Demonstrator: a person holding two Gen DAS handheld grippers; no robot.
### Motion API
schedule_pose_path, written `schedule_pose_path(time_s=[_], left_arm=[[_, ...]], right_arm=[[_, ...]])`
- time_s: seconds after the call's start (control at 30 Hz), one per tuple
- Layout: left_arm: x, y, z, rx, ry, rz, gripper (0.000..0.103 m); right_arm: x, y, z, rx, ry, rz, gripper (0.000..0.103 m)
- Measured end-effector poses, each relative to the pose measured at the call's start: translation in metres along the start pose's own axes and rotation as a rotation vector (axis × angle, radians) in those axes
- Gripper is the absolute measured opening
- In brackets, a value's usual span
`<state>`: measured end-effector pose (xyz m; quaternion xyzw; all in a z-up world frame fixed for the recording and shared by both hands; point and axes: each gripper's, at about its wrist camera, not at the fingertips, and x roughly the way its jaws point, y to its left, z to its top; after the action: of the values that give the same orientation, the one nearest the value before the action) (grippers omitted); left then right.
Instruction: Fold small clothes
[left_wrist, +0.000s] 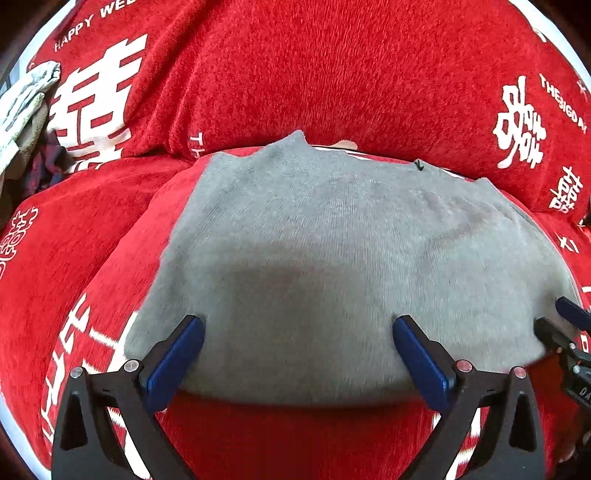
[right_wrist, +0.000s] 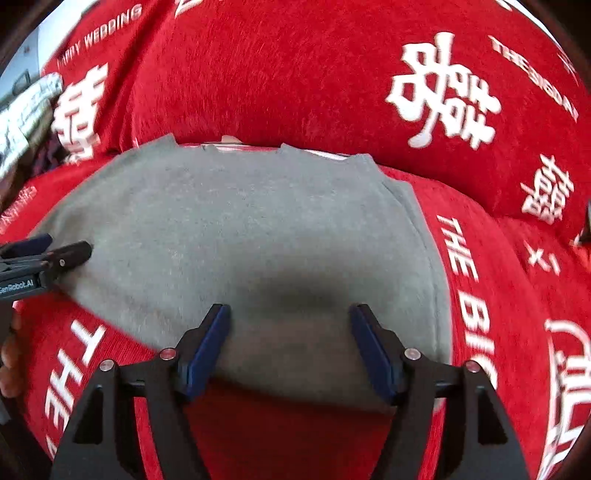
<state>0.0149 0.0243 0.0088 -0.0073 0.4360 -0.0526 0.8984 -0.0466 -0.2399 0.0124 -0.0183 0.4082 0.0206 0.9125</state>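
Observation:
A small grey knit garment (left_wrist: 332, 251) lies flat on a red sofa seat; it also shows in the right wrist view (right_wrist: 236, 236). My left gripper (left_wrist: 297, 325) is open, its blue-padded fingers spread just above the garment's near edge. My right gripper (right_wrist: 290, 314) is open too, over the near edge further right. Each gripper shows at the side of the other's view: the right one (left_wrist: 569, 325), the left one (right_wrist: 55, 251). Neither holds any cloth.
The red sofa cover (left_wrist: 314, 74) with white lettering rises as a backrest behind the garment. A heap of other clothes (left_wrist: 26, 110) lies at the far left. Red seat (right_wrist: 498, 295) extends to the right of the garment.

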Motion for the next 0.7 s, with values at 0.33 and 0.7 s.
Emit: schedule_pose_path(time_s=[0.33, 0.7], left_arm=[[-0.041, 0.047, -0.032, -0.179, 0.003, -0.006, 0.102], [-0.003, 0.078, -0.001, -0.378, 0.024, -0.309, 0.073]], right_arm=[[-0.039, -0.009, -0.018, 0.055, -0.041, 0.002, 0.073], [-0.041, 0.004, -0.006, 0.101, -0.036, 0.036, 0.073]])
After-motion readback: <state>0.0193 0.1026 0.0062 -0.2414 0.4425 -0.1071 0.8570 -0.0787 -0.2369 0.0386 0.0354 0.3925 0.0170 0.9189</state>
